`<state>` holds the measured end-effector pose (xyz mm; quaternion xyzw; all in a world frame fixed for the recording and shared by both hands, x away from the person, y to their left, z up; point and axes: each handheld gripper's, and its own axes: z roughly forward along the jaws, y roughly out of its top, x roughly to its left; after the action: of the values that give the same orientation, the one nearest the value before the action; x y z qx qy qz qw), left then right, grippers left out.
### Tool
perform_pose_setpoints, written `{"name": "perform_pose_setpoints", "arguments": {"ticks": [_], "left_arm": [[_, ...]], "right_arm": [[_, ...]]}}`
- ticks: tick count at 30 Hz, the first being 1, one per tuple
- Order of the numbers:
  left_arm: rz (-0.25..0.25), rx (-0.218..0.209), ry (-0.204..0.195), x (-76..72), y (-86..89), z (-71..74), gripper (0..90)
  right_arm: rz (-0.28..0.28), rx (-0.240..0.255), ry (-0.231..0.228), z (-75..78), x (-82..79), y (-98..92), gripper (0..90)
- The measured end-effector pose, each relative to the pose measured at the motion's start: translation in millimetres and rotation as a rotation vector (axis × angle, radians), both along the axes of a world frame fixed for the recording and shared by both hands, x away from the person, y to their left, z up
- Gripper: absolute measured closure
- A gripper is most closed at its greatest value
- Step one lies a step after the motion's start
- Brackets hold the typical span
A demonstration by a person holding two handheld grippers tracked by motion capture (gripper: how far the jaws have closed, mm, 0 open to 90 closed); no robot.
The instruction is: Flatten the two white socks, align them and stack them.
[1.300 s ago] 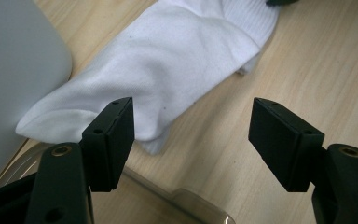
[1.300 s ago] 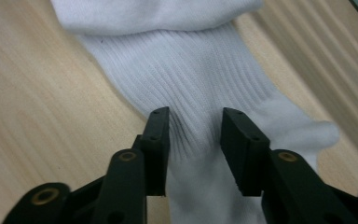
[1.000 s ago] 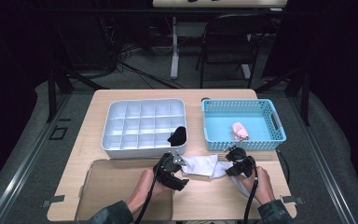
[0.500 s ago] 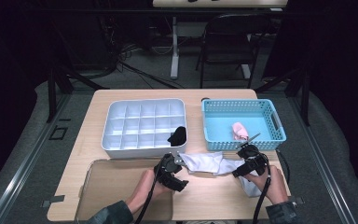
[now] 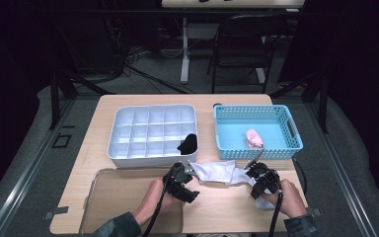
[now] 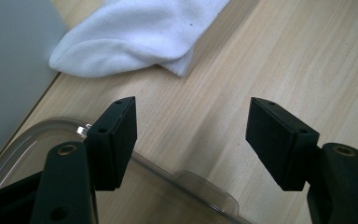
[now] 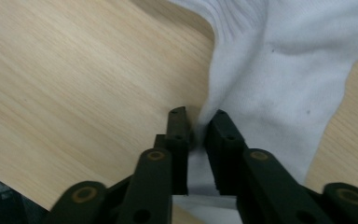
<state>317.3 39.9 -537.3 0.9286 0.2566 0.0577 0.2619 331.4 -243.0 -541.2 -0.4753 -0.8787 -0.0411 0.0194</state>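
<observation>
A white sock (image 5: pixel 217 173) lies flat on the wooden table (image 5: pixel 227 212), stretched between my two grippers. My right gripper (image 5: pixel 250 174) is at the sock's right end. In the right gripper view its jaws (image 7: pixel 198 126) have just been closing and now pinch a fold of the sock (image 7: pixel 279 70). My left gripper (image 5: pixel 188 171) stands open just short of the sock's left end. In the left gripper view nothing is between its jaws (image 6: pixel 193 140), and the sock's rounded end (image 6: pixel 135 32) lies beyond them.
A white compartment tray (image 5: pixel 128 148) sits behind the sock with a black sock (image 5: pixel 188 143) in a front right cell. A blue basket (image 5: pixel 296 133) at the right holds a pink roll (image 5: pixel 254 138). A clear plastic tray (image 5: pixel 113 197) lies front left, its rim (image 6: pixel 177 182) under the left jaws.
The right gripper shifted a little to the right and the sock now lies drawn out longer between the grippers. The left gripper has stayed where it was.
</observation>
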Motion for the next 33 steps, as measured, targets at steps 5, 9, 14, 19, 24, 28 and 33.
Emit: {"name": "perform_pose_setpoints", "arguments": {"ticks": [5, 9, 14, 19, 24, 28, 33], "left_arm": [[0.002, -0.001, -0.001, 0.1, -0.1, -0.1, 35.3], [0.006, -0.006, 0.000, 0.0, -0.4, -0.6, 35.4], [0.008, -0.010, 0.002, 0.3, -0.4, -1.0, 35.2], [0.005, -0.011, 0.004, 0.2, -1.1, -1.3, 35.1], [0.003, -0.008, 0.004, 0.8, -0.4, -1.0, 35.0], [0.005, -0.012, 0.006, 2.0, 1.0, -0.5, 34.8], [0.001, -0.022, 0.002, 1.5, 2.0, 1.3, 32.9]], "right_arm": [[-0.032, 0.124, -0.020, 2.6, 1.8, 9.5, 83.6], [-0.051, 0.188, -0.049, 3.5, 3.8, 17.5, 82.9], [-0.085, 0.262, -0.093, 2.1, 6.5, 28.5, 79.5], [-0.124, 0.352, -0.143, 0.8, 9.5, 38.2, 77.0], [-0.021, 0.307, -0.134, 0.4, 14.3, 45.3, 60.2], [0.073, 0.311, -0.187, 17.1, 8.7, 35.8, 49.3], [0.125, 0.309, -0.262, 34.0, 5.6, 16.9, 42.3]]}}
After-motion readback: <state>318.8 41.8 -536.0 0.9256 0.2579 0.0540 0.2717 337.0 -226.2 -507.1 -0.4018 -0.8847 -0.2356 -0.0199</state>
